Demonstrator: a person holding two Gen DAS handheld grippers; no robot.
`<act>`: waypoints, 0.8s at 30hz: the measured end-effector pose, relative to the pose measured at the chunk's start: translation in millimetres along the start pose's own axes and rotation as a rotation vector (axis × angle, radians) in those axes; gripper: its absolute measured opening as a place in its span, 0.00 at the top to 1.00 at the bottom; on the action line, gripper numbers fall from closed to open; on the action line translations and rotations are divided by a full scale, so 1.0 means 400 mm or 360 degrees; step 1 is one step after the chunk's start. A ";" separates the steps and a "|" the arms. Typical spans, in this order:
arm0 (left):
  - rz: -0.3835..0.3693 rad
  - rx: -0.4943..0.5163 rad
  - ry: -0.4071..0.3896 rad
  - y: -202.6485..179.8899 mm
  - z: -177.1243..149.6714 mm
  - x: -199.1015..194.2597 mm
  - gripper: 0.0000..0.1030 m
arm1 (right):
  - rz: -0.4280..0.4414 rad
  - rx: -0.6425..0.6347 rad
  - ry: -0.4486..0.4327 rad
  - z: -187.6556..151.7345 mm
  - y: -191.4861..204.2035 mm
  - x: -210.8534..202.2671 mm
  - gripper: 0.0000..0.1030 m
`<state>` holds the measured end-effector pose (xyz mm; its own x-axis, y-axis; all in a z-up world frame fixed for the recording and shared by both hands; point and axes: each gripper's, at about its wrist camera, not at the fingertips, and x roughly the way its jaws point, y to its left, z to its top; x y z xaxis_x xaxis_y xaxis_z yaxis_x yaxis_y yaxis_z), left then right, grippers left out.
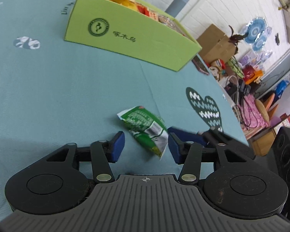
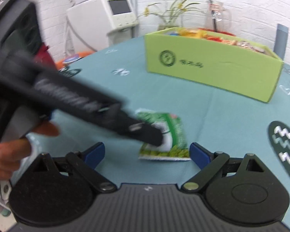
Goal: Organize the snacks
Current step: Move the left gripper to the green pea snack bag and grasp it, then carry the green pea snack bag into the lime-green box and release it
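A green and silver snack packet [image 1: 145,128] lies flat on the teal tablecloth. My left gripper [image 1: 146,147] is open, its blue pads on either side of the packet's near end, not touching it. In the right wrist view the packet [image 2: 170,135] lies just ahead of my open right gripper [image 2: 147,153]. The left gripper's black body [image 2: 77,100] crosses that view, blurred, with its tip over the packet. A lime green box [image 1: 129,32] with several snacks stands farther back; it also shows in the right wrist view [image 2: 212,67].
The teal tablecloth [image 1: 67,89] has dark heart prints [image 1: 205,106]. A dark flat object [image 1: 201,65] lies near the box's right corner. A glass jar [image 2: 218,17] and a plant [image 2: 172,13] stand behind the box. Cluttered room lies beyond the table's right edge.
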<state>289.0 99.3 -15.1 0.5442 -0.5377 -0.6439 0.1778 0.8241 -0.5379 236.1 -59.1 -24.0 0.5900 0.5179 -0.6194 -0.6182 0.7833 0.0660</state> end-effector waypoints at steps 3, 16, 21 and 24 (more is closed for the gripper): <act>-0.0002 0.0010 0.0009 -0.005 0.003 0.006 0.79 | 0.0013 -0.0016 -0.0022 0.000 0.017 -0.010 0.10; 0.0032 0.0003 -0.0030 -0.003 0.008 0.013 0.75 | -0.0067 0.0032 -0.0017 0.016 -0.010 0.025 0.20; 0.0058 0.0053 -0.0040 -0.017 -0.002 0.020 0.91 | -0.0063 0.0034 -0.0022 0.026 -0.014 0.031 0.41; 0.0055 0.0038 -0.0068 -0.028 0.012 0.004 0.94 | -0.0058 0.0032 -0.0064 0.038 -0.017 0.015 0.41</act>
<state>291.8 89.9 -7.6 0.5848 -0.5013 -0.6377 0.1777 0.8463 -0.5022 251.9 -55.9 -16.2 0.6325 0.5018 -0.5900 -0.5854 0.8085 0.0601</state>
